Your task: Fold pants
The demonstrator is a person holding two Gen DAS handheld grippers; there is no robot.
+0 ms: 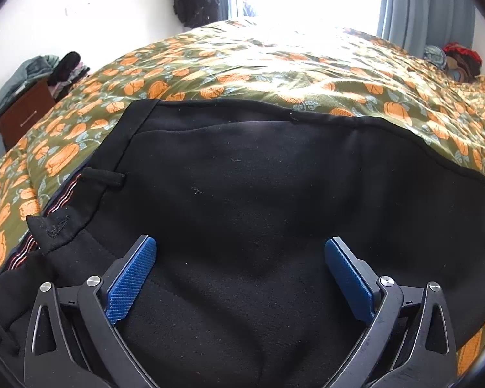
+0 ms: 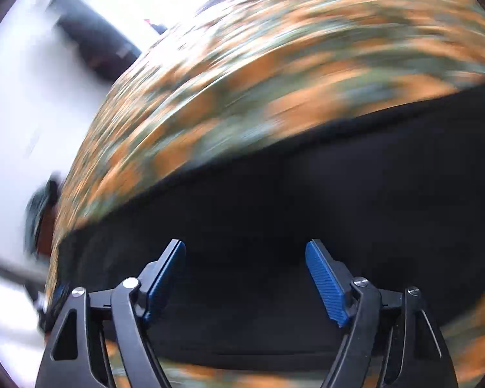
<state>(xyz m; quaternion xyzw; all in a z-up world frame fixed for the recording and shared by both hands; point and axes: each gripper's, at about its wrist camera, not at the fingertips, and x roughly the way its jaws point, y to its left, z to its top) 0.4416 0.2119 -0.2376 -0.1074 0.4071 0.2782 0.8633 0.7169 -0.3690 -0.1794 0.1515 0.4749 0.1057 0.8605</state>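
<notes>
One pair of black pants, two spread grippers over it.

The black pants (image 1: 258, 194) fill the lower middle of the left wrist view, lying flat on one orange-flowered bedspread (image 1: 274, 64). The left gripper (image 1: 241, 249) hangs above the cloth at the bottom centre, its two blue pads wide apart, nothing between them. In the blurred right wrist view, the right gripper (image 2: 245, 250) is also spread, empty, over the pants (image 2: 339, 194).
</notes>
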